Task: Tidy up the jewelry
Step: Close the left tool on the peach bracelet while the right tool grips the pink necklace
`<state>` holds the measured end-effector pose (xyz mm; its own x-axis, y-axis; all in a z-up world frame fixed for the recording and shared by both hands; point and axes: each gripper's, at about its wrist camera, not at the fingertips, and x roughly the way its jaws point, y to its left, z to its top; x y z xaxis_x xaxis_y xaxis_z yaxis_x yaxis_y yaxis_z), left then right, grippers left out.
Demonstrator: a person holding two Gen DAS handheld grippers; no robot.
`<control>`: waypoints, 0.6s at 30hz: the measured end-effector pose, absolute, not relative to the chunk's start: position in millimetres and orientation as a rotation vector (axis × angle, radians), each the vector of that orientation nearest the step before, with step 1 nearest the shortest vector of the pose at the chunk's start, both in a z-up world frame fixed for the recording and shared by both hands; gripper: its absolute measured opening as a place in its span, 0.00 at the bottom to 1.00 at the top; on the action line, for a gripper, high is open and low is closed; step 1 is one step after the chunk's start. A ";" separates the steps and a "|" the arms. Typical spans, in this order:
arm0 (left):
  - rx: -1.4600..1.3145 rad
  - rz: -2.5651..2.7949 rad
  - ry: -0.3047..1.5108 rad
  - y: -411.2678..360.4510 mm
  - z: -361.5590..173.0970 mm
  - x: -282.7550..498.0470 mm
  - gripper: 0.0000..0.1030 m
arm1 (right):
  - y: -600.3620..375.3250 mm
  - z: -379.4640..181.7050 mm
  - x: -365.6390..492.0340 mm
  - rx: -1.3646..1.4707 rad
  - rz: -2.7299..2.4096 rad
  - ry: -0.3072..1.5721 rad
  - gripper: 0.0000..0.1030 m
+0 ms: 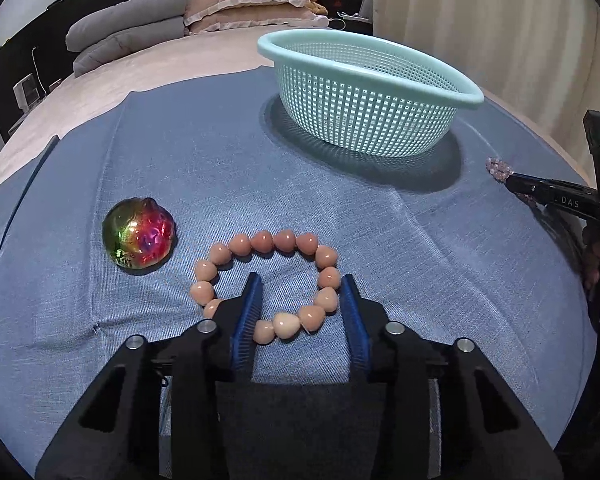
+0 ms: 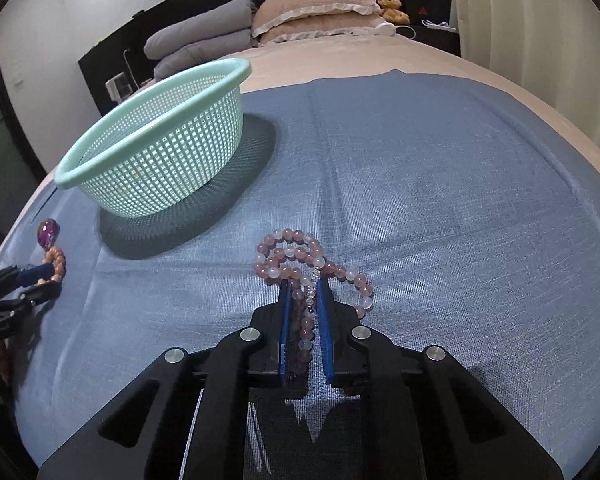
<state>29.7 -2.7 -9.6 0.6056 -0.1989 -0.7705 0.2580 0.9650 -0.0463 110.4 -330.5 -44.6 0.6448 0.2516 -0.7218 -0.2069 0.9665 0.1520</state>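
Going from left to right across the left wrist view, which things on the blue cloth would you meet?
Iridescent ornament → peach bead bracelet, straddled by the open left gripper → mint basket → pink bead strand in the right gripper.

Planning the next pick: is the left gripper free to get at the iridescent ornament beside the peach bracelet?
Probably yes. The left gripper is open, straddling part of the peach bracelet without holding it. The iridescent ornament lies uncovered on the blue cloth just left of it, with nothing between them.

Blue cloth spread over bed. Grey pillows and pink pillows stacked at headboard, teddy bear beside them, curtain on right.
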 end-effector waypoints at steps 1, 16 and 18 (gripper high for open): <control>0.064 -0.266 0.885 -2.9 -9.4 26.5 0.24 | -329.7 -44.5 110.1 0.054 0.259 0.828 0.12; -0.089 -0.350 0.949 -2.3 4.2 -4.8 0.11 | -332.6 -31.7 81.6 0.083 0.339 0.809 0.03; -0.087 -0.358 0.945 -4.4 8.1 -11.2 0.11 | -333.8 -24.6 74.6 0.087 0.348 0.792 0.03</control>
